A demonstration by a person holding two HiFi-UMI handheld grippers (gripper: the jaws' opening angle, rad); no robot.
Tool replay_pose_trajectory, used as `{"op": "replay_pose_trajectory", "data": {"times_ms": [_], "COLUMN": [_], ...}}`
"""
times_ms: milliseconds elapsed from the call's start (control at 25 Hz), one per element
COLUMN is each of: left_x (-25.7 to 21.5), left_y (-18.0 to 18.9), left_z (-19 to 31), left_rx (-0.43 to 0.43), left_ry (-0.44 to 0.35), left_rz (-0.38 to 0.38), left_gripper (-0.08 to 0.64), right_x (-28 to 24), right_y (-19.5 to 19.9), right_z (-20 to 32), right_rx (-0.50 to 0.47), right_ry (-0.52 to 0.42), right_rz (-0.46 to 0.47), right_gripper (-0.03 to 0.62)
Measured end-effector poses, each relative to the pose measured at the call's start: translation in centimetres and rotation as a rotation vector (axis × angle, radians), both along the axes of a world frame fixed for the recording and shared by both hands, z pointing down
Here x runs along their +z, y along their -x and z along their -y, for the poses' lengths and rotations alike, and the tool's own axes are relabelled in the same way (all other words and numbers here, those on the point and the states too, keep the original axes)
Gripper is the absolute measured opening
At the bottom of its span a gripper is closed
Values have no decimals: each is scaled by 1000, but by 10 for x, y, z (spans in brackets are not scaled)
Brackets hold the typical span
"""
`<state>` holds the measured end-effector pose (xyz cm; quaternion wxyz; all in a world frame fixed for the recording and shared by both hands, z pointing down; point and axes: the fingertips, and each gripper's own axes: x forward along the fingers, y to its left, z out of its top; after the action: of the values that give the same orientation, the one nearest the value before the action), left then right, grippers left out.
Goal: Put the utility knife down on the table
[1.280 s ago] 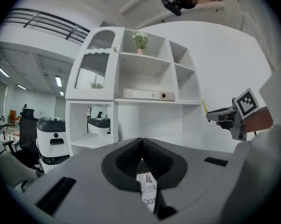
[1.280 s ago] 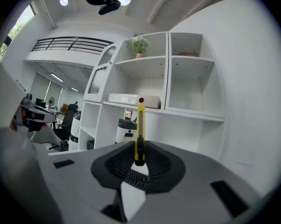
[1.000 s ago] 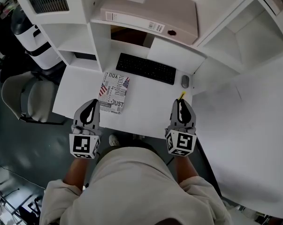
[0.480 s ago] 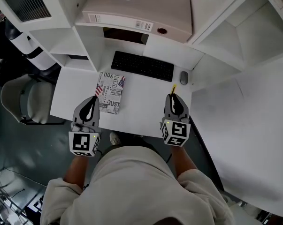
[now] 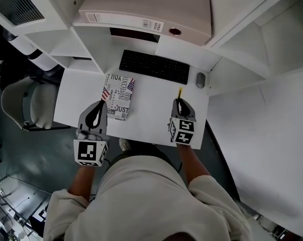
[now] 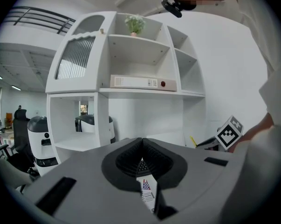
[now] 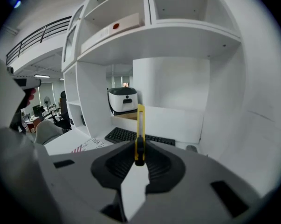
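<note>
Slim yellow utility knife point(image 7: 140, 125), black near its base, stands pinched in the right claw point(image 7: 139, 148); left claw point(image 6: 141, 143) closed, empty.

The white bench point(image 5: 151, 119) holds a black keyboard point(image 5: 154, 67) and a mouse point(image 5: 200, 80) at upper centre, with a printed booklet point(image 5: 118, 96) left of centre.

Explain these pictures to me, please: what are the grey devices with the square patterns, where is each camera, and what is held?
A person holds a hand-operated gripper in each hand. One picture comes from a head camera looking down; the two others from cameras riding on each gripper. The right gripper is shut on a yellow utility knife, over the white desk. The left gripper is shut and empty. On the desk lie a keyboard, a mouse and a flag-print book.
</note>
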<state>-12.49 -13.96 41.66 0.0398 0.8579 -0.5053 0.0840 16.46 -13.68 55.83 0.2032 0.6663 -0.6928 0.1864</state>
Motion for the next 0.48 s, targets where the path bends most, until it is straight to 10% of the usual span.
{"op": "replay_pose_trajectory", "data": {"times_ms": [480], "left_x": [8], "left_y": [3], "left_z": [22], "left_rx": [-17], "left_ry": [31], "left_rz": [21], "left_gripper": [2], "right_x": [103], "right_y": [-13], "right_z": [13], "right_rx": [79], "right_ry": [234], "right_rz": [62], "right_gripper": [71]}}
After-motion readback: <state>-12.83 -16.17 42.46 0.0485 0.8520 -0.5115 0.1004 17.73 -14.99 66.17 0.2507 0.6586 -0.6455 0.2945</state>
